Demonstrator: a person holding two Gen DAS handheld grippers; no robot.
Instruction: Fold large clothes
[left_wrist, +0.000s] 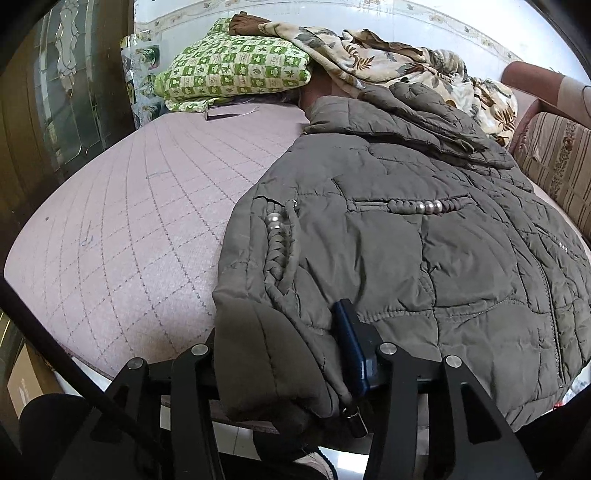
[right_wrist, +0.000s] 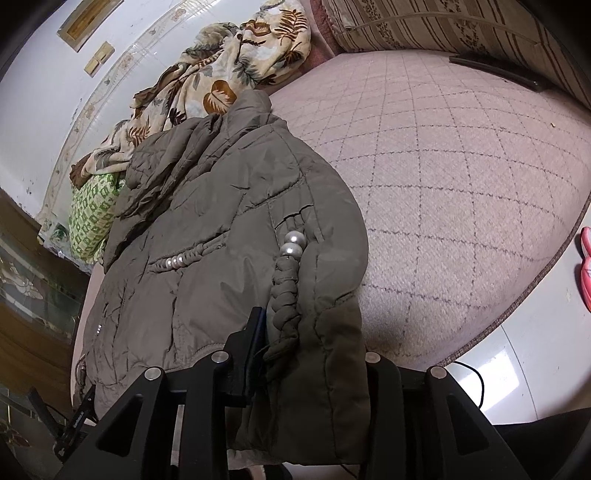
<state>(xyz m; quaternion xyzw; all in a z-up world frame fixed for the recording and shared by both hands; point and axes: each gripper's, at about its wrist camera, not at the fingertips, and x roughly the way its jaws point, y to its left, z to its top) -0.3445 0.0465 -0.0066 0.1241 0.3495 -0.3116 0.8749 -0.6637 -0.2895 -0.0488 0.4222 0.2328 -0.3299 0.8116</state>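
An olive-grey padded jacket with braided trim and pearl beads lies spread on a pink quilted bed, collar toward the far end. My left gripper is shut on the jacket's left hem corner at the bed's near edge; one blue pad shows, the other finger is under the fabric. In the right wrist view my right gripper is shut on the jacket's right hem corner beside the braid; its left finger shows, the right one is hidden by cloth.
A leaf-print blanket and a green checked pillow are heaped at the bed's far end. A striped headboard cushion stands at the right. A dark wooden cabinet is at the left. Pink slippers lie on the floor.
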